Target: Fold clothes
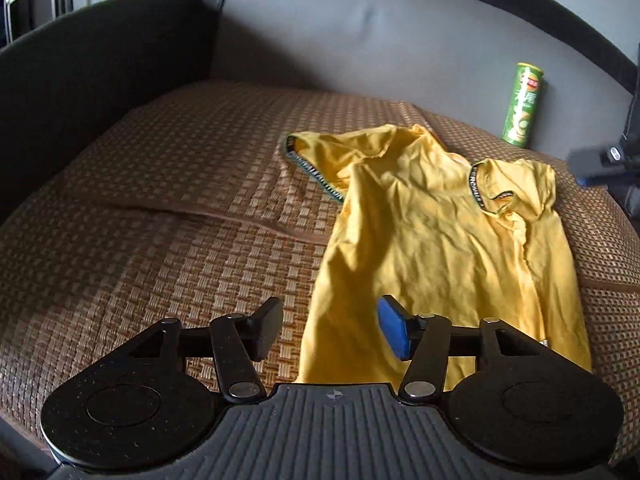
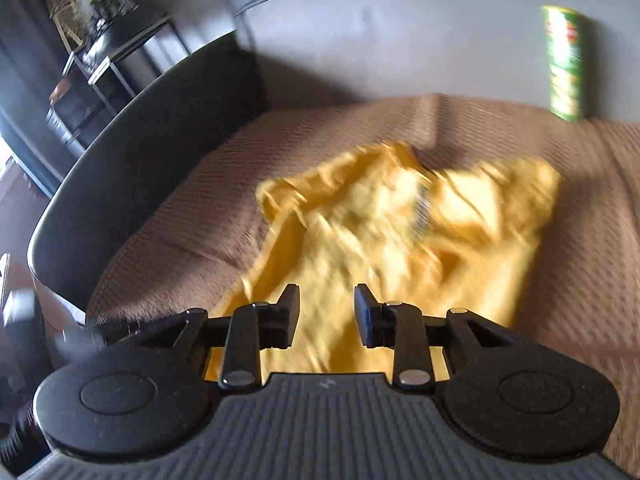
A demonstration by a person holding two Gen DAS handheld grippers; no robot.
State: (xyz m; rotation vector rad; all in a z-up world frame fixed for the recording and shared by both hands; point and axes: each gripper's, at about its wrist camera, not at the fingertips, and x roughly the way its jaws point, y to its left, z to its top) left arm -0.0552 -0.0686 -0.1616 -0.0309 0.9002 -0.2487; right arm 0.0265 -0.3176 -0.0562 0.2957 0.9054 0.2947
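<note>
A yellow T-shirt (image 1: pixel 440 240) with dark lettered trim on collar and sleeve lies crumpled, sleeves turned inward, on the right part of a brown woven seat mat (image 1: pixel 180 200). My left gripper (image 1: pixel 330 328) hovers above the shirt's near left hem, open, with nothing between its pads. In the right wrist view, which is blurred, the yellow T-shirt (image 2: pixel 400 240) lies below and ahead of my right gripper (image 2: pixel 327 316). That gripper stands open with a narrower gap, clear of the cloth. A blurred part of the right gripper (image 1: pixel 600 164) shows at the left view's right edge.
A green chips can (image 1: pixel 522 106) (image 2: pixel 564 64) stands upright against the grey sofa backrest (image 1: pixel 360 32) behind the shirt. A dark armrest (image 1: pixel 80 80) bounds the seat on the left. A black shelf with a plant (image 2: pixel 112 40) stands beyond the armrest.
</note>
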